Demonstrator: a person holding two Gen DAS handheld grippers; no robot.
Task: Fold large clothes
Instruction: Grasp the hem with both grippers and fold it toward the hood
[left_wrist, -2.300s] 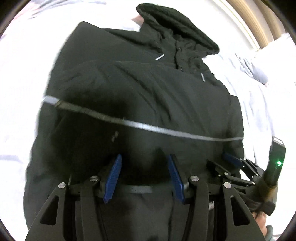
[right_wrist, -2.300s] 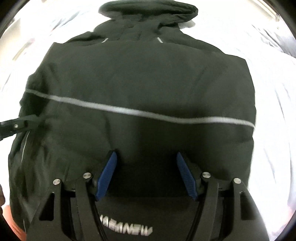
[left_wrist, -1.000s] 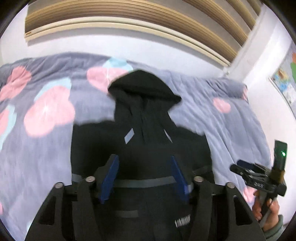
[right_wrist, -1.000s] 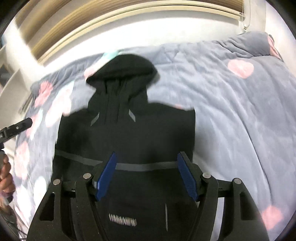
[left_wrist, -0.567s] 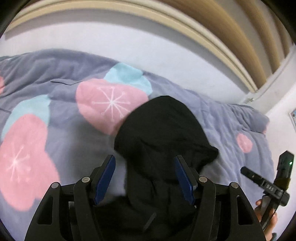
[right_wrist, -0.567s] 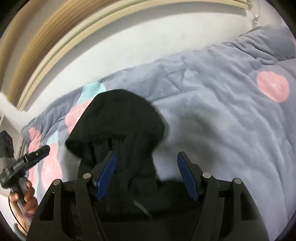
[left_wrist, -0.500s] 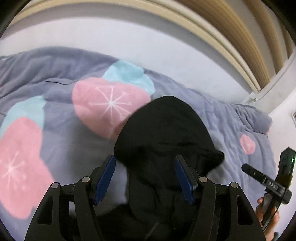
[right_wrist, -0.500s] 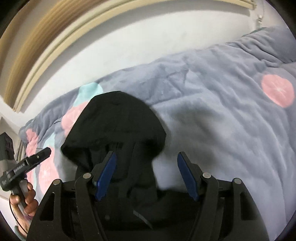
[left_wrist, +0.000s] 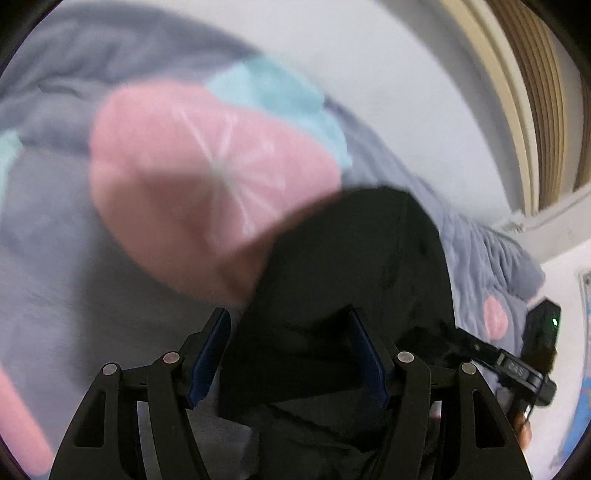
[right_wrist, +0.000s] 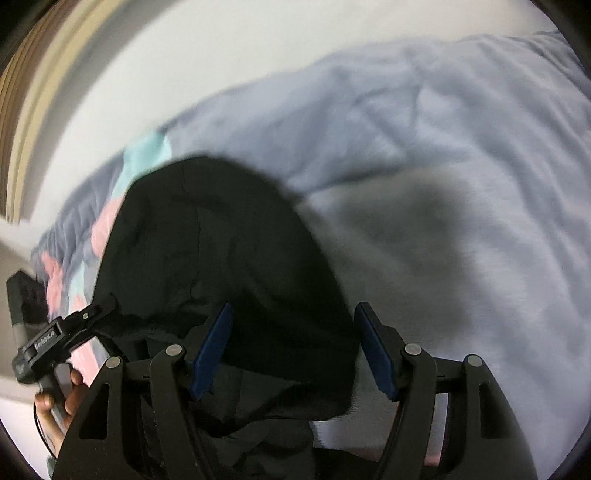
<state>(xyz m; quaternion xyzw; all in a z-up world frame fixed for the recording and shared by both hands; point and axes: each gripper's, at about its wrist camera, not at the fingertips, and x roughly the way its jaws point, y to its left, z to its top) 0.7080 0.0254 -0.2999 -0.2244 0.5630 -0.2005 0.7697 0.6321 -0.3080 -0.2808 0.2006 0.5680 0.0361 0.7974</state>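
A black hooded jacket lies on a bed; only its hood (left_wrist: 354, 266) shows, also in the right wrist view (right_wrist: 221, 251). My left gripper (left_wrist: 290, 354) is open, its blue pads straddling the left part of the hood close above it. My right gripper (right_wrist: 293, 350) is open, its pads straddling the hood's right edge. The right gripper also shows in the left wrist view (left_wrist: 517, 365), and the left gripper in the right wrist view (right_wrist: 74, 325). Neither holds cloth.
The bed is covered by a grey-blue blanket (right_wrist: 461, 166) with pink (left_wrist: 207, 177) and teal patches. A white wall (left_wrist: 369, 66) and wooden slats (left_wrist: 535, 92) stand behind the bed's far edge.
Both grippers have moved from over the jacket's body up to its hood and come in closer to it. Both stay open.
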